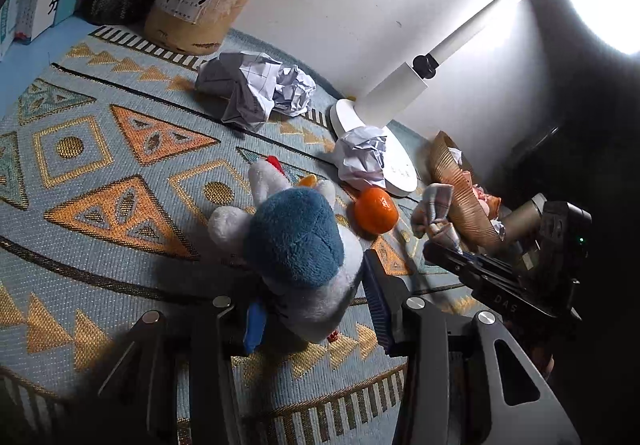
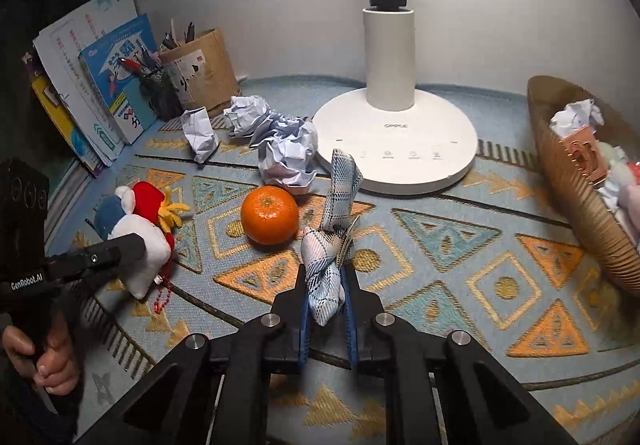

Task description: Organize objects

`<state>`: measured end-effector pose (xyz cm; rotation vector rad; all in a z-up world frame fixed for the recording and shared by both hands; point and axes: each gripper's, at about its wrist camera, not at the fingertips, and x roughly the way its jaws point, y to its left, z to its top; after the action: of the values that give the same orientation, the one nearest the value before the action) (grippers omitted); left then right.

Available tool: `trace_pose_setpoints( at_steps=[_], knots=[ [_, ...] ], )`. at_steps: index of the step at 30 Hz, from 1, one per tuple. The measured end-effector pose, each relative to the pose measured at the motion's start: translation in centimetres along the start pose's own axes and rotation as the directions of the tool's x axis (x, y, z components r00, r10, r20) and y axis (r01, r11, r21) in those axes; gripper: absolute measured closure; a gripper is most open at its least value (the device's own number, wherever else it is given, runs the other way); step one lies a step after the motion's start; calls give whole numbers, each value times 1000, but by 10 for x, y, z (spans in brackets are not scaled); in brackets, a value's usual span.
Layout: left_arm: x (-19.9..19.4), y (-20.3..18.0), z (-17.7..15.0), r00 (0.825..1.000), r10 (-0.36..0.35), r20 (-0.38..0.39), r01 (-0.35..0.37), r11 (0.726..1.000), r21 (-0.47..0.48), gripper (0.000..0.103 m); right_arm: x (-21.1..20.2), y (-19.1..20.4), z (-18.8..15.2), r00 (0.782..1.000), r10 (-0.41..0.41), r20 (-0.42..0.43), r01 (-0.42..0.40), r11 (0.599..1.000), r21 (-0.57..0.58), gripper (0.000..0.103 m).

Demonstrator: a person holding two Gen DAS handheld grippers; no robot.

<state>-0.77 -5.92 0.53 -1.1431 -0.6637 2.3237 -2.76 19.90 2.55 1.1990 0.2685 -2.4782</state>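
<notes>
My left gripper [image 1: 316, 309] is shut on a plush toy [image 1: 296, 245] with a blue back, white limbs and a red comb; the toy rests on the patterned mat. The toy also shows in the right wrist view [image 2: 140, 237]. My right gripper [image 2: 326, 305] is shut on a knotted plaid cloth [image 2: 328, 257] that stands up between its blue pads; the cloth also shows in the left wrist view [image 1: 434, 211]. An orange [image 2: 270, 215] lies on the mat between the toy and the cloth, and shows in the left wrist view [image 1: 376, 210].
Crumpled paper balls [image 2: 286, 149] lie by the white desk lamp base [image 2: 394, 141]. A corrugated brown basket [image 2: 576, 201] with paper and small items stands at the right. A cardboard pen holder [image 2: 204, 69], a mesh cup [image 2: 160, 93] and books [image 2: 100, 93] stand at the back left.
</notes>
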Motion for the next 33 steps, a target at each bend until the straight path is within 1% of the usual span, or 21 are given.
trace_pose_setpoints(
  at_steps=[1, 2, 3, 6, 7, 8, 10, 12, 13, 15, 17, 18, 20, 23, 26, 27, 28, 29, 30, 31, 33],
  knots=[
    [1, -2, 0, 1000, 6, -3, -6, 1000, 8, 63, -2, 1, -3, 998, -66, -15, 66, 997, -44, 89],
    [2, -3, -1, 1000, 11, -7, -11, 1000, 15, 63, -2, -1, -5, 994, -107, -30, 105, 992, -75, 88],
    [2, -4, -1, 1000, 17, -9, -17, 1000, 21, 63, -3, -4, -8, 993, -113, -34, 109, 991, -80, 88],
    [2, -6, -1, 999, 38, -3, -38, 999, 32, 63, -9, -19, -13, 999, -38, -36, 38, 999, -9, 77],
    [1, -6, -1, 999, 44, -1, -44, 998, 35, 63, -11, -21, -15, 999, -22, -33, 22, 1000, 9, 70],
    [1, -5, -1, 999, 46, 2, -46, 998, 37, 63, -13, -23, -18, 1000, -7, -24, 7, 1000, 27, 65],
    [-1, -6, -2, 999, 52, 13, -53, 998, 46, 63, -20, -29, -24, 999, 45, -18, -44, 996, 75, 63],
    [-1, -8, -2, 998, 59, 14, -60, 997, 56, 63, -26, -41, -31, 994, 106, -16, -103, 983, 150, 51],
    [0, -8, -2, 998, 60, 11, -61, 996, 59, 63, -30, -47, -34, 992, 122, -6, -119, 975, 187, 42],
    [0, -9, -2, 998, 62, 10, -63, 996, 63, 63, -38, -58, -38, 983, 184, 13, -181, 953, 244, 40],
    [0, -9, -2, 998, 59, 8, -59, 996, 61, 63, -44, -64, -42, 965, 261, 34, -260, 921, 289, 39],
    [0, -8, -2, 998, 58, 7, -59, 997, 59, 63, -44, -66, -42, 961, 274, 43, -274, 911, 309, 38],
    [1, -7, -2, 998, 57, 5, -57, 997, 58, 63, -41, -63, -41, 966, 257, 32, -254, 911, 325, 36],
    [0, -7, -2, 998, 58, 5, -58, 997, 58, 63, -24, -49, -40, 979, 203, -27, -186, 936, 297, 36],
    [0, -6, -2, 998, 58, 5, -58, 997, 58, 63, -11, -34, -36, 992, 112, -57, -94, 963, 251, 36],
    [0, -6, -2, 998, 57, 5, -57, 997, 58, 63, -7, -32, -36, 995, 70, -65, -53, 973, 226, 37],
    [0, -6, -2, 998, 56, 4, -56, 997, 59, 63, -7, -26, -34, 997, 25, -67, -12, 981, 192, 47],
    [0, -6, -2, 998, 56, 4, -56, 997, 59, 63, -6, -22, -34, 998, 6, -69, 5, 987, 161, 60],
    [0, -7, -3, 998, 56, 5, -56, 997, 60, 63, -7, -18, -34, 998, 9, -63, 0, 990, 143, 67],
    [0, -7, -2, 999, 54, 4, -54, 997, 62, 63, -9, -19, -35, 998, 22, -56, -14, 990, 139, 76],
    [0, -8, -3, 999, 43, -2, -43, 997, 69, 63, -13, -21, -37, 998, 45, -45, -38, 989, 144, 79]
  ],
)
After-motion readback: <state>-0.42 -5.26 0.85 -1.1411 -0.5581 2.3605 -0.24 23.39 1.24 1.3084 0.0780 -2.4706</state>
